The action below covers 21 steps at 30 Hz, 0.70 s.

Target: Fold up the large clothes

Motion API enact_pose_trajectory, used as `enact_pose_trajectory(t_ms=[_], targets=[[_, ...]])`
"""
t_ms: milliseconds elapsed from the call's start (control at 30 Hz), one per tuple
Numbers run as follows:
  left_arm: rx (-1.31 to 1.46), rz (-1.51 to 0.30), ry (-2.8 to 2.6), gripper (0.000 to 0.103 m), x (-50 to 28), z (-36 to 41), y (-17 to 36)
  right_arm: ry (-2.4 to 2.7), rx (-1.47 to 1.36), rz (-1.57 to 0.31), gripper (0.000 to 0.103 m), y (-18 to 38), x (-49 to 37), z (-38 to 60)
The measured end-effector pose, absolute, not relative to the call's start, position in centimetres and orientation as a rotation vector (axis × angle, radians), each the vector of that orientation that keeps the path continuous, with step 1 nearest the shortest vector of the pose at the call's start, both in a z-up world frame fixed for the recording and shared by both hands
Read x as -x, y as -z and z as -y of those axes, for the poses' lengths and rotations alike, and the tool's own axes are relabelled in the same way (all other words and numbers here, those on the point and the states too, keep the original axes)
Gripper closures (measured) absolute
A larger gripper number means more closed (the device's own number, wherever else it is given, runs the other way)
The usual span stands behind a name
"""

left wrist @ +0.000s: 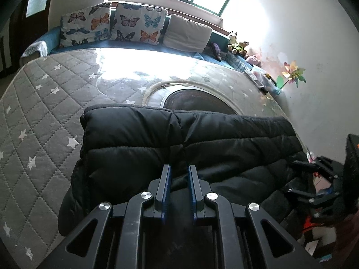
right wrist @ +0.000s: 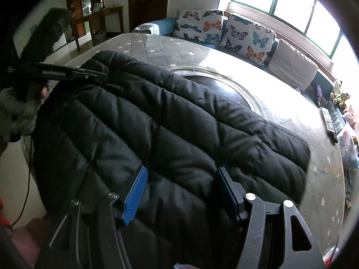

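Now the black padded jacket [left wrist: 179, 148] lies folded on the grey star mattress [left wrist: 44, 112], below the butterfly pillows [left wrist: 136, 23]. Left tongs [left wrist: 179, 174] are narrow, seemingly pinching its near edge to steady it; right tongs [right wrist: 181, 179] hover wide above, holding nothing.

Black jaws, blue ribbed pads [right wrist: 136, 195]

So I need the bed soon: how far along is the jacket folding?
Done: the black puffer jacket lies on the quilted mattress doubled into a broad block. In hand: the left tool looks nearly closed on its near edge; the right tool hangs open over it. Left: likely another fold to make it compact.
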State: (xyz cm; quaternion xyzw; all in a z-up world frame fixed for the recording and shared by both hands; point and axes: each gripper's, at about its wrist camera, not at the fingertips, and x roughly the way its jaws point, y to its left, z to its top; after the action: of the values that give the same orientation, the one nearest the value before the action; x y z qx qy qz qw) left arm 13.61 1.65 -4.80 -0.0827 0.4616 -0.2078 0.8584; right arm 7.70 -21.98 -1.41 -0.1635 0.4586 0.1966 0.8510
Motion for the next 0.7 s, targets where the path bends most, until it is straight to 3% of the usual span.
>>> enact_pose_trajectory(t_ms=[400, 700], targets=[[0.14, -0.951, 0.439, 0.086, -10.9, -1.4, 5.1, -0.36, 0.326, -0.984, 0.032, 5.3, -6.1, 24.0], [0.086, -0.964, 0.478, 0.086, -5.3, -0.7, 3.3, -0.436, 0.265, -0.979, 0.033, 2.4, -4.9, 26.3]])
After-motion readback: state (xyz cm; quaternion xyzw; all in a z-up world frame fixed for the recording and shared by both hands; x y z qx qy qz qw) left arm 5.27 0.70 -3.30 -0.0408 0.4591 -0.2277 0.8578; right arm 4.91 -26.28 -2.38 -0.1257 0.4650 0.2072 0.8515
